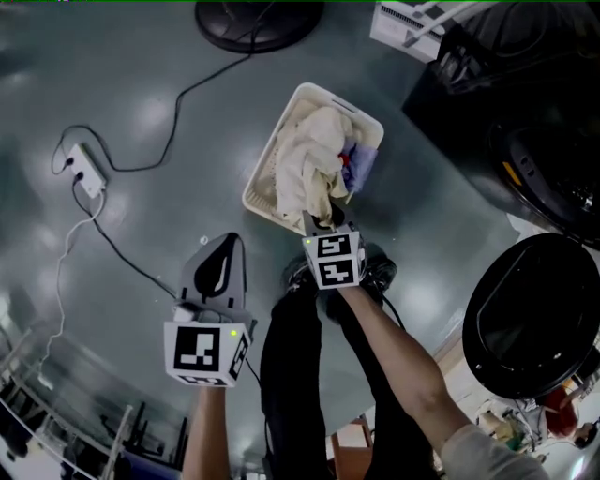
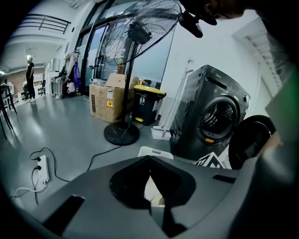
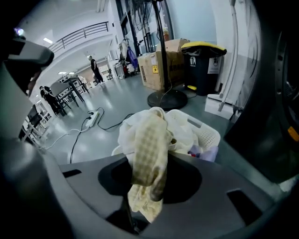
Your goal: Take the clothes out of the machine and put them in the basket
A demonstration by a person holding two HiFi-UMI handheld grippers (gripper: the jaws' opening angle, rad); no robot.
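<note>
Fan base [image 1: 258,21], power strip [image 1: 89,172] and cords [image 1: 192,92] on the floor [image 1: 178,202], machine door [image 1: 527,317] open, white basket [image 1: 368,121] full of clothes [image 1: 300,169], right gripper [image 1: 322,223] grasping yellow checked cloth [image 3: 148,154], left gripper [image 1: 223,247] clenched, empty

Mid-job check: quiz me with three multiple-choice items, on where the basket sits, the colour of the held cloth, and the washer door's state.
1. Where is the basket?
A) on the floor, just past the right gripper
B) on top of the machine
C) on a table

2. What colour is the cloth in the right gripper?
A) red
B) pale yellow check
C) black

3. The door of the machine is:
A) shut
B) taped over
C) swung open

Answers: 1 A, it stands on grey floor ahead of the gripper. 2 B, the right gripper view shows the check. 3 C, the round door hangs aside.
</note>
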